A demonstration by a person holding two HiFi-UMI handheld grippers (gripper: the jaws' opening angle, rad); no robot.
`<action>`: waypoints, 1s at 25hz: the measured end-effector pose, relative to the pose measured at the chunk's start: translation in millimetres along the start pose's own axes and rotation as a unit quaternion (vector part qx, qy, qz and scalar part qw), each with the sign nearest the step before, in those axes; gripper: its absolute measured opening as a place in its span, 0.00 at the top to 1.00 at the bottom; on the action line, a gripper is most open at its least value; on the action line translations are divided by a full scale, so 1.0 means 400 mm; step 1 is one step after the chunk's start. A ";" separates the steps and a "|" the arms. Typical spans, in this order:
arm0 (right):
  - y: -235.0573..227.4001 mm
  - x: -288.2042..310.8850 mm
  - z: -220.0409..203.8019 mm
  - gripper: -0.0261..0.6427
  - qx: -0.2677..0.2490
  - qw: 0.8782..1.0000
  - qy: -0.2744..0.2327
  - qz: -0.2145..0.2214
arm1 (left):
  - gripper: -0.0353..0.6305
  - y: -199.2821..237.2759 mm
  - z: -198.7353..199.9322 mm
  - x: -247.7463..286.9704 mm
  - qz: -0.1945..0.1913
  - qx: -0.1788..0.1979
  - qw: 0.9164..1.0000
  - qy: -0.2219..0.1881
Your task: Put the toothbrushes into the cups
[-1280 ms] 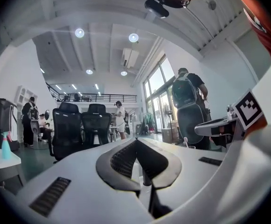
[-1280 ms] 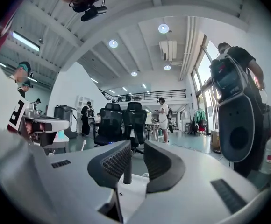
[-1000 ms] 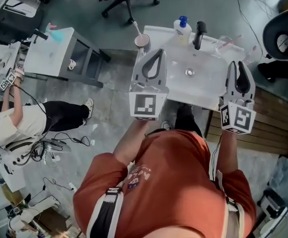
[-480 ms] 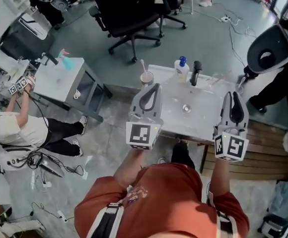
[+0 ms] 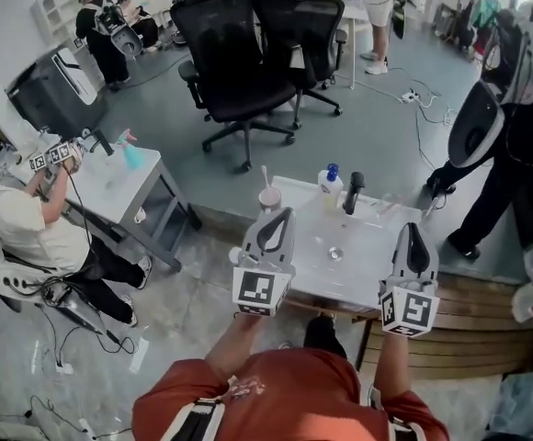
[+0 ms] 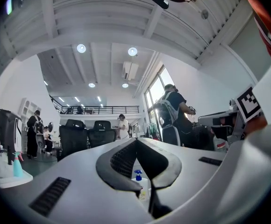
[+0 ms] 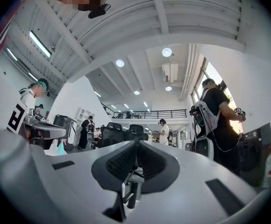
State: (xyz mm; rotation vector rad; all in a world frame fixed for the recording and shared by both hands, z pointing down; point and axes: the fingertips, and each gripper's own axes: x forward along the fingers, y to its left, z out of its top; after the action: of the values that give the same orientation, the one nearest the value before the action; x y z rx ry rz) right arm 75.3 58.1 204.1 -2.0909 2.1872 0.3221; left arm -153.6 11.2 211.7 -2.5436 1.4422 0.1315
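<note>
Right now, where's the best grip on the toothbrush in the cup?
Grip the toothbrush by the stem that stands clear above the cup rim, coming straight down from above. It stands near upright, and the cup wall hides the rest. The left gripper, shut now, looks nearer and would have to open first.

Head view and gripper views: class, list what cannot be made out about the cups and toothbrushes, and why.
- Head view: pale cup on the white basin, too small to count its toothbrushes.
- Left gripper view: shut jaws cover the basin; only a white blue-pump bottle shows between them.
- Right gripper view: shut jaws hide the basin; only a dark tap-like shape shows between them.
</note>
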 end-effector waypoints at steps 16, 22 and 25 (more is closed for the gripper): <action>0.005 -0.002 -0.006 0.95 -0.004 1.000 0.010 0.013 | 0.92 -0.034 -0.001 0.009 -0.016 0.003 1.000 0.004; 0.005 -0.004 -0.017 0.95 0.002 1.000 0.015 0.012 | 0.92 -0.043 -0.011 0.012 -0.019 0.004 1.000 0.009; 0.007 -0.001 -0.024 0.95 0.002 1.000 0.016 0.013 | 0.92 -0.042 -0.018 0.012 -0.018 0.003 1.000 0.010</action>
State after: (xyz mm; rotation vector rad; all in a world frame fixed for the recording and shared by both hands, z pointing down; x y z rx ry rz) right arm 73.1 56.6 213.9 -2.0823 2.2313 0.2896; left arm -137.1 14.0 220.4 -2.5718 1.4008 0.0945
